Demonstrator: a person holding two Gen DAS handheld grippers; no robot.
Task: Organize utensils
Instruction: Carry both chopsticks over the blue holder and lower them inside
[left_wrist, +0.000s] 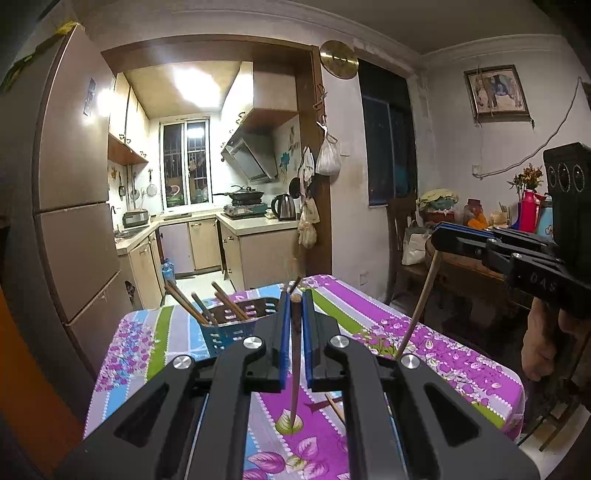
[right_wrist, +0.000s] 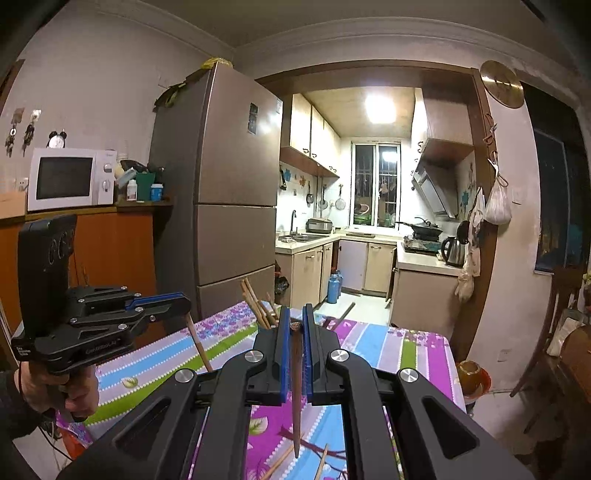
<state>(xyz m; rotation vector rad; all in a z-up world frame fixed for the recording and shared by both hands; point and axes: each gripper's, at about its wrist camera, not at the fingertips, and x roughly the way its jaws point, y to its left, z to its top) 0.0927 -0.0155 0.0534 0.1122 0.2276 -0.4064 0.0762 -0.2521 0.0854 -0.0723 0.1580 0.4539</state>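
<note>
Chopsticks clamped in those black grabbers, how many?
2. The left gripper holds one chopstick; the right gripper holds a second chopstick. None seem hidden in either clamp.

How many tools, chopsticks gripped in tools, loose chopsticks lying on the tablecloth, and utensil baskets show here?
Tools: 2 (left tool, right tool)
Gripped chopsticks: 2 (left tool's chopstick, right tool's chopstick)
Loose chopsticks: 2 (first loose chopstick, second loose chopstick)
Blue basket: 1
Total: 7
</note>
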